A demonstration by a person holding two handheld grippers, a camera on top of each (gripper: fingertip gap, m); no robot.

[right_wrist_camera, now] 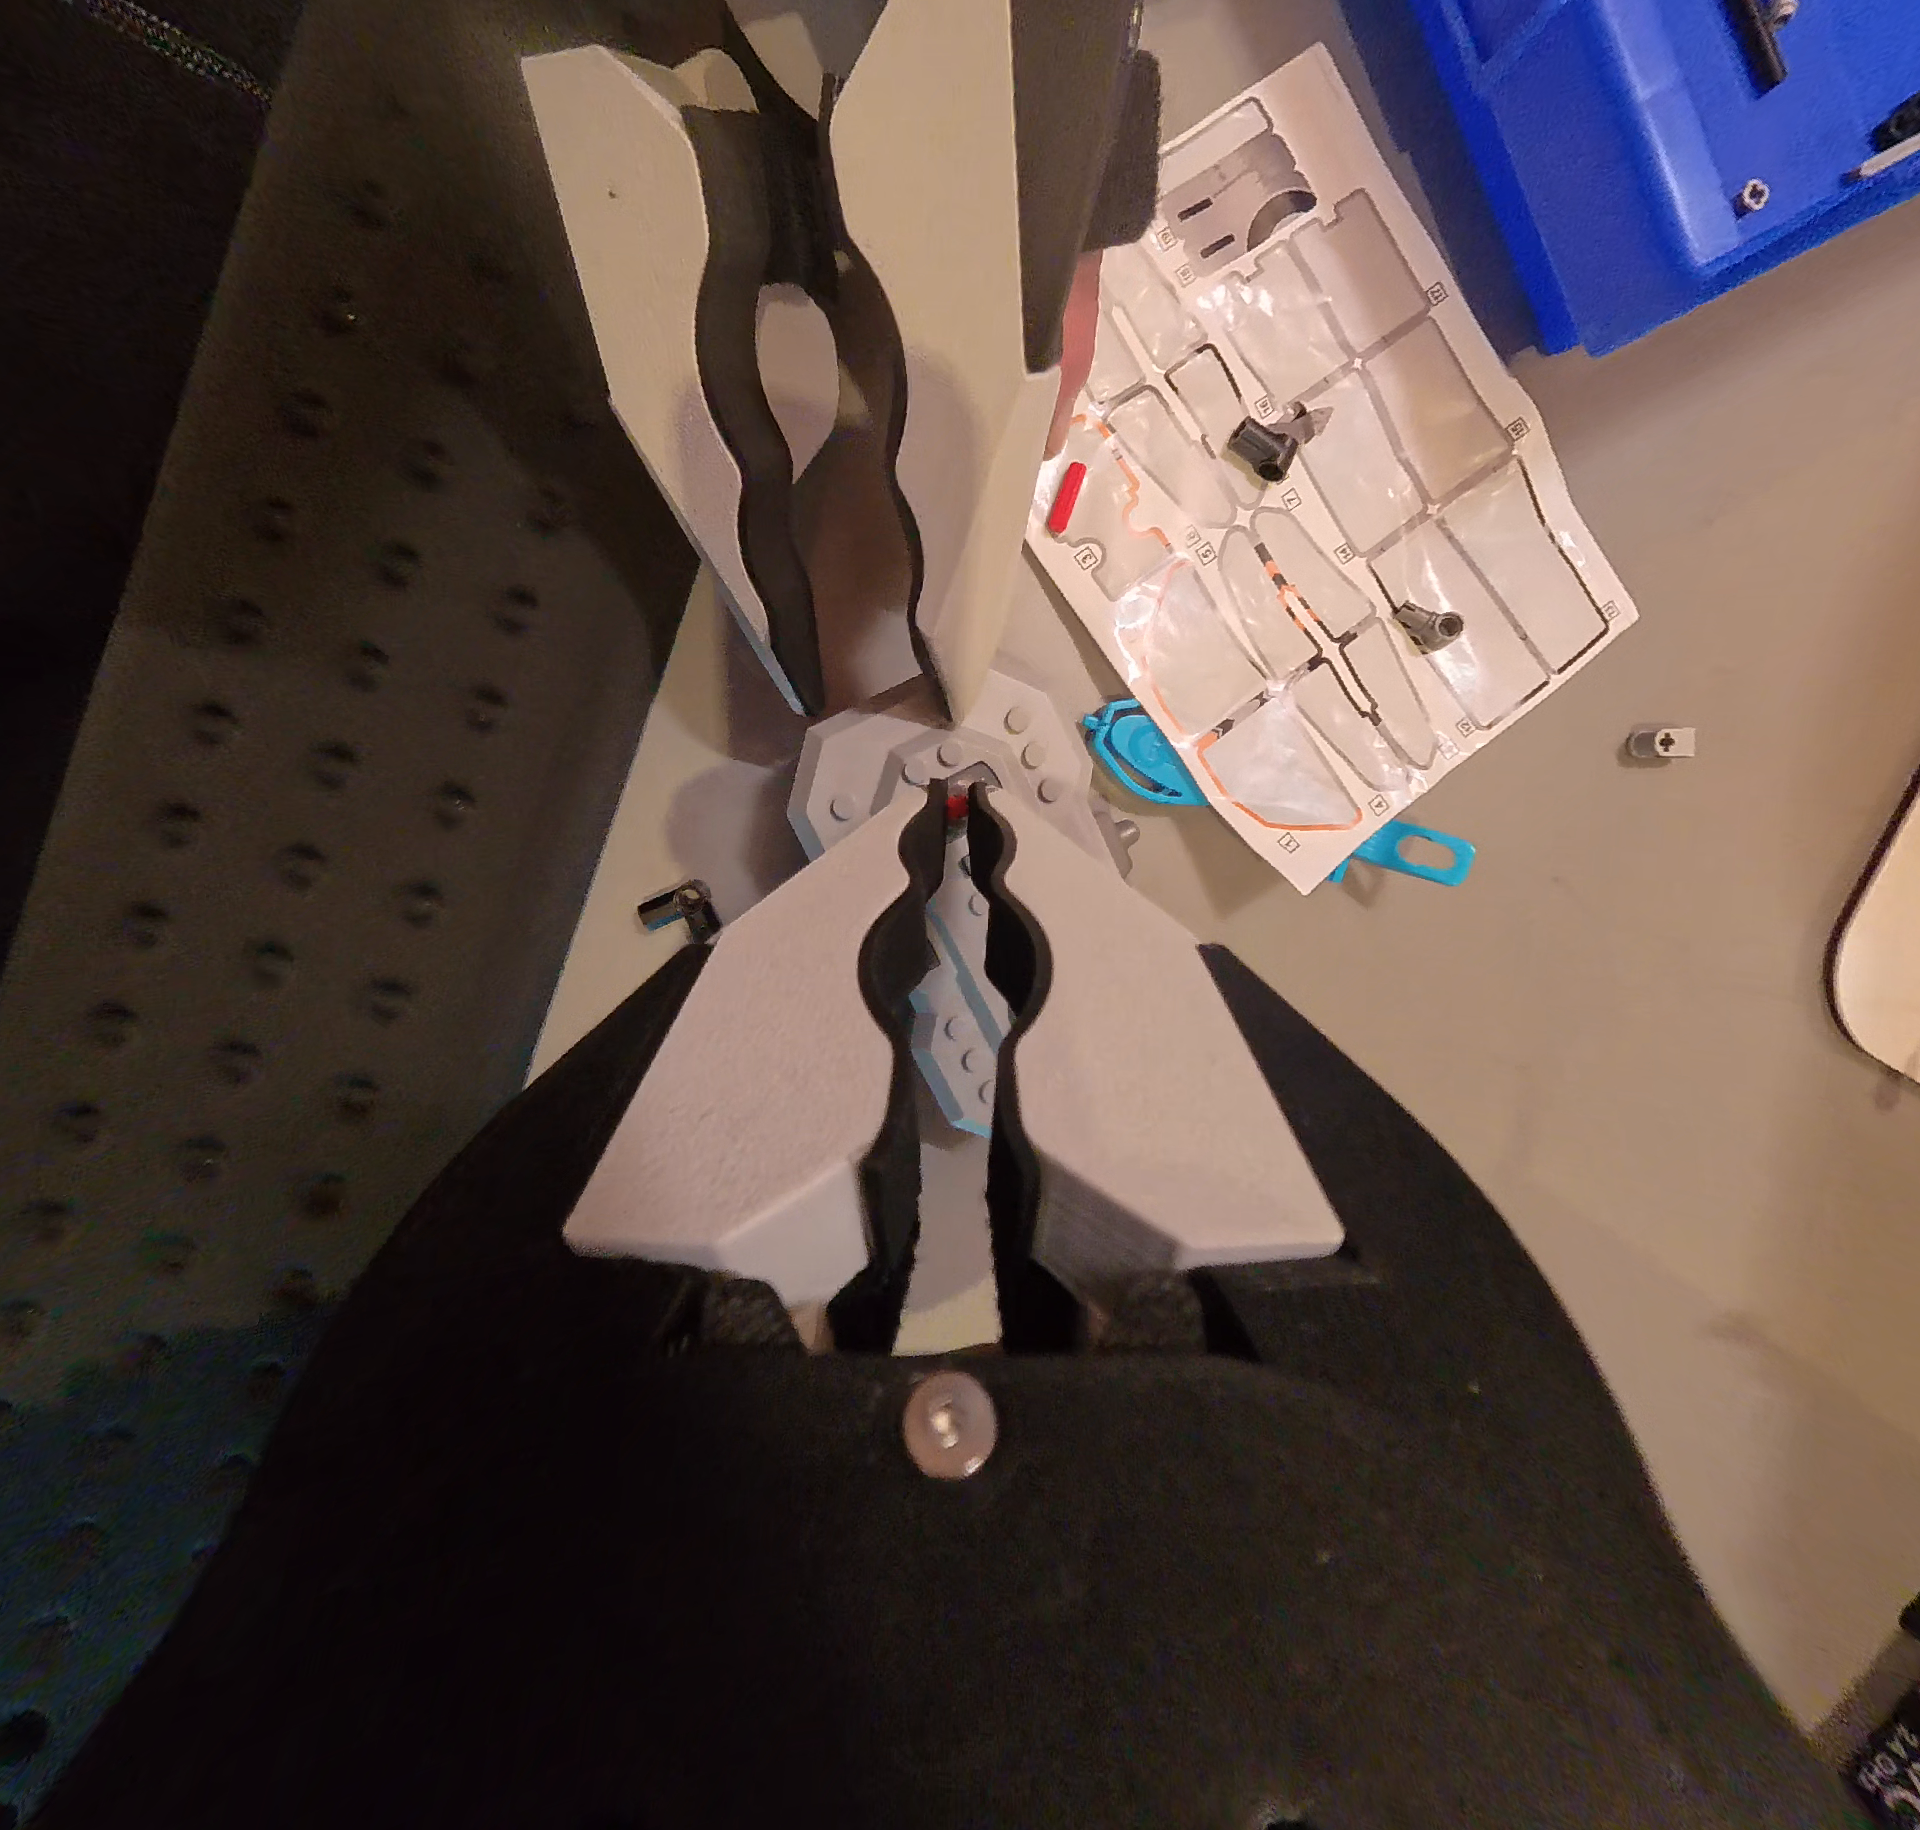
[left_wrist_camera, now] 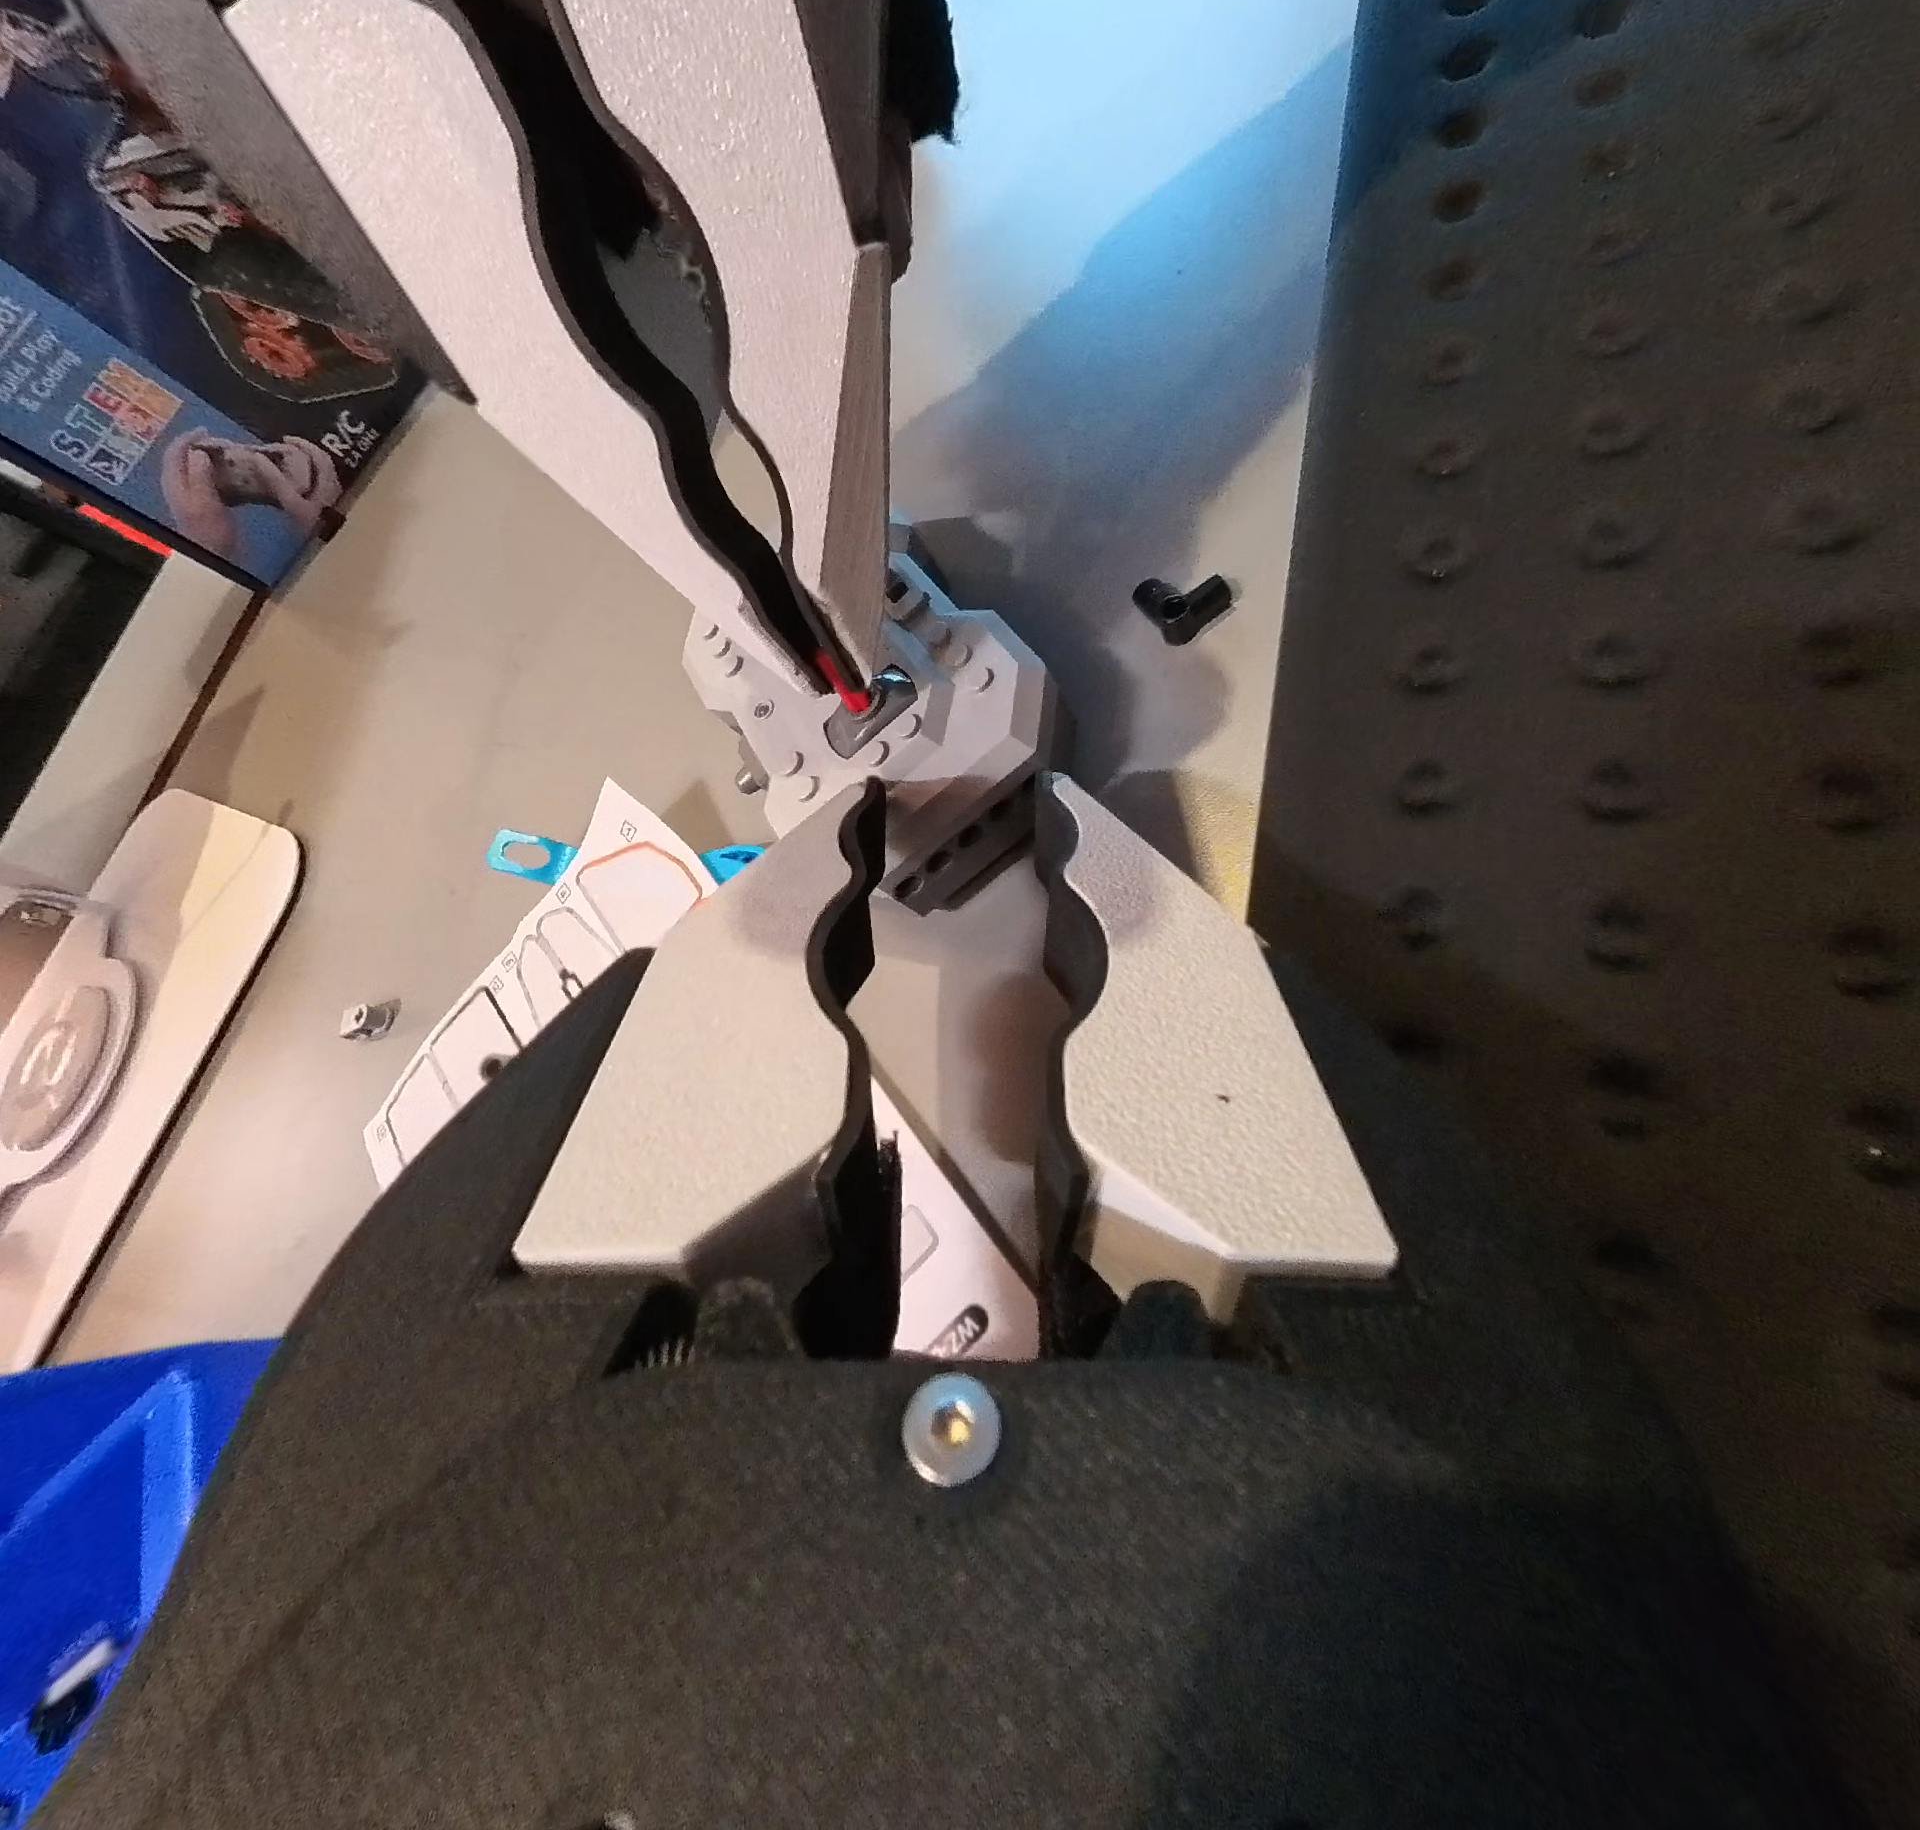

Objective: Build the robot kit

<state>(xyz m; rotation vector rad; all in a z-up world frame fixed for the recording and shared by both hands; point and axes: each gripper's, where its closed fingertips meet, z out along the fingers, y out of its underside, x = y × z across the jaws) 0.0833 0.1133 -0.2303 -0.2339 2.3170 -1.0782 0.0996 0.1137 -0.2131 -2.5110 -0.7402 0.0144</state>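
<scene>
Right wrist view: blue bin (right_wrist_camera: pixel 1621 118) w/ small parts, right fingers (right_wrist_camera: pixel 958 806) pinching red pin (right_wrist_camera: pixel 954 804), left fingers (left_wrist_camera: pixel 961 814) gripping grey brick assembly (left_wrist_camera: pixel 935 731).

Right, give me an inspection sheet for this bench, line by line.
Surface: beige table, with loose parts lying on it.
Job's things: grey brick assembly in the middle, with a red pin at its top.
Clutter: sticker sheet, black connector, small grey connector, teal parts.
Grippers: the left gripper has its jaws closed on the assembly's dark end. The right gripper pinches the red pin.
Cables: nothing seen.
Surroundings: blue tray of parts, printed box, dark perforated panel, wooden board.
</scene>
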